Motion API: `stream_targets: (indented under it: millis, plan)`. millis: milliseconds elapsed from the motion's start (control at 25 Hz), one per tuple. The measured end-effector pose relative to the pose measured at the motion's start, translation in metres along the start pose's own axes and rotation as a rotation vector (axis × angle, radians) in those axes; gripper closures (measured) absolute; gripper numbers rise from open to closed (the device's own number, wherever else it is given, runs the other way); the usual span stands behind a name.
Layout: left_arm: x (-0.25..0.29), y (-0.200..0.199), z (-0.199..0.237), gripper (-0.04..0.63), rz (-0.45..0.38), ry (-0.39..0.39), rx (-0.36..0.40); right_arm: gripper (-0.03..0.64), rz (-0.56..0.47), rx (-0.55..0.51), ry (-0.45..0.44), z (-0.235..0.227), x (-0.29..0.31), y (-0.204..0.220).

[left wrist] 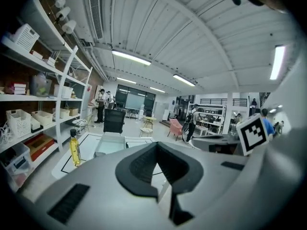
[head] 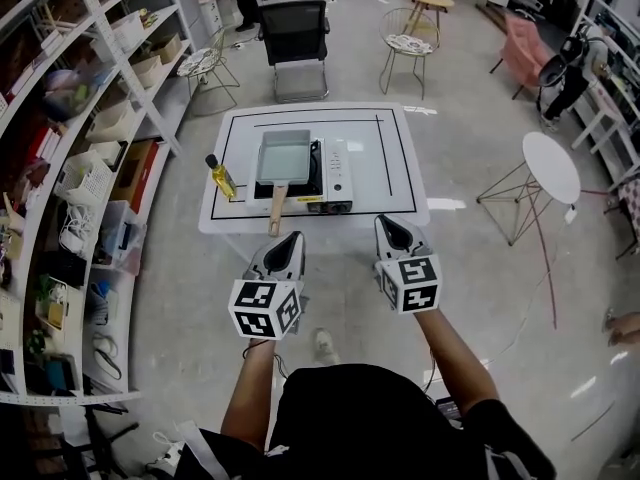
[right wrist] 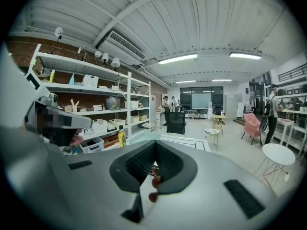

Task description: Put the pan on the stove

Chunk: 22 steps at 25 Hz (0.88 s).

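A grey rectangular pan (head: 283,158) sits on the white portable stove (head: 338,173) at the middle of the white table (head: 400,183). Its wooden handle (head: 277,211) points at the table's front edge. My left gripper (head: 290,238) hangs in the air just in front of that edge, near the handle's end, jaws shut and empty. My right gripper (head: 392,223) hovers beside it to the right, also shut with nothing in it. In the left gripper view the pan (left wrist: 109,144) shows above the closed left gripper (left wrist: 156,146). The right gripper (right wrist: 154,146) hides most of the stove in its own view.
A yellow oil bottle (head: 221,177) stands on the table left of the pan. Shelving with boxes (head: 90,148) lines the left side. A black chair (head: 295,38) stands behind the table and a small round white table (head: 552,166) to the right.
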<state>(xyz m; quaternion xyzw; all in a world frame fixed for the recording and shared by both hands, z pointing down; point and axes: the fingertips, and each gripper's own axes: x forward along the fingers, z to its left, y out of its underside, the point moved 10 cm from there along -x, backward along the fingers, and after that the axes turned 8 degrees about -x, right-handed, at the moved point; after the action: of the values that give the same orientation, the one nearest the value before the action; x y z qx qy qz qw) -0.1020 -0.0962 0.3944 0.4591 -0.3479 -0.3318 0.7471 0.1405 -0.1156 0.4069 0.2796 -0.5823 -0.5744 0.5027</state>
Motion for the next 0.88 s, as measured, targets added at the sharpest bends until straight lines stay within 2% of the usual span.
stream_targets:
  millis: [360, 880]
  plan:
    - [-0.054, 0.028, -0.064, 0.584, -0.041, -0.012, 0.027, 0.617, -0.039, 0.009, -0.009, 0.008, -0.080, 0.018]
    - [-0.123, 0.054, -0.115, 0.584, -0.111, -0.051, 0.044, 0.617, -0.087, -0.003, -0.027, 0.031, -0.163, 0.030]
